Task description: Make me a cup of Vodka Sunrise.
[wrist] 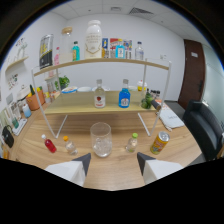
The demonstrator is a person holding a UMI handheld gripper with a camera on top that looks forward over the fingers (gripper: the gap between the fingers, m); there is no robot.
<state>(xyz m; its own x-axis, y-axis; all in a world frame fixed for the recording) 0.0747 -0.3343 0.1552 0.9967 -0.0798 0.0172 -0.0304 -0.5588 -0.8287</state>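
Shelving (100,62) of pale wood on white legs dominates the counter (115,172), its top tier crowded with tall bottles and cartons, its lower tier carrying a clear bottle with a red label (99,95) — likely the vodka — and a blue bottle (124,97) just beside it. Below, on the counter in front of the shelf legs, stands a glass (102,139) with what looks like ice in the bottom, directly ahead of the tool (114,161), whose two white fingers are spread wide with nothing between them. To one side of the glass sit a small red bottle (49,144) and a small bottle with an orange cap (70,146); to the other, a small bottle with a green cap (131,143) and a yellow can (160,142) leaning at the foot of a shelf leg.

Risks from here start with the reach: the red-labelled bottle stands on the lower tier, behind and above the glass, so a straight push forward could clip the glass rim and tip it. The bottle is tall and smooth — a grip taken too high or off-centre may let it swing or slide. Its blue neighbour is close enough that an open finger could knock it over on the way in. The small bottles near the glass look light and easily toppled by a careless sweep, and the top tier leaves little room to lift.
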